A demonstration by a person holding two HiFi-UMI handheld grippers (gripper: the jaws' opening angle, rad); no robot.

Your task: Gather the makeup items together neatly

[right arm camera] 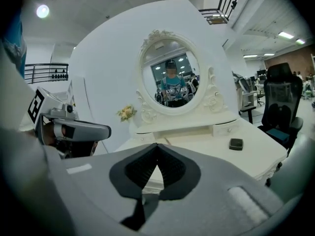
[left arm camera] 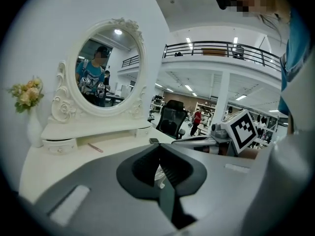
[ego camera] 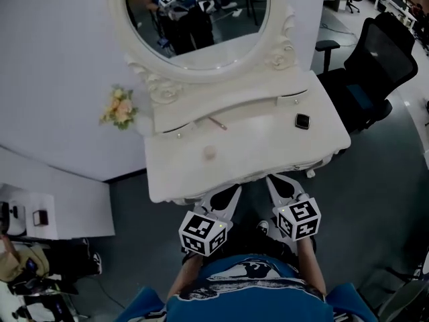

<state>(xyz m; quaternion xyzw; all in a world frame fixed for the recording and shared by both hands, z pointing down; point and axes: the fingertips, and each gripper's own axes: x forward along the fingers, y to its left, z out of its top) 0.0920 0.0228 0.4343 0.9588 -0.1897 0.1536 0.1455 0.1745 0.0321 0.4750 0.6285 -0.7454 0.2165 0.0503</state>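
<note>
On the white dressing table (ego camera: 255,159) lie a thin pink pencil (ego camera: 216,123) near the drawer shelf, a small black compact (ego camera: 302,121) at the right, and a pale round item (ego camera: 210,153) in the middle. In the left gripper view the pencil (left arm camera: 95,147) and the compact (left arm camera: 154,141) lie ahead. The compact (right arm camera: 236,143) also shows in the right gripper view. My left gripper (ego camera: 235,188) and right gripper (ego camera: 271,178) hang side by side at the table's front edge. Both are shut with nothing in them, their tips (left arm camera: 158,147) (right arm camera: 157,146) meeting.
An oval mirror (ego camera: 194,12) in a carved white frame stands at the back of the table. A vase of flowers (ego camera: 119,108) sits at its left corner. A black office chair (ego camera: 375,66) stands to the right, a low white cabinet (ego camera: 40,213) to the left.
</note>
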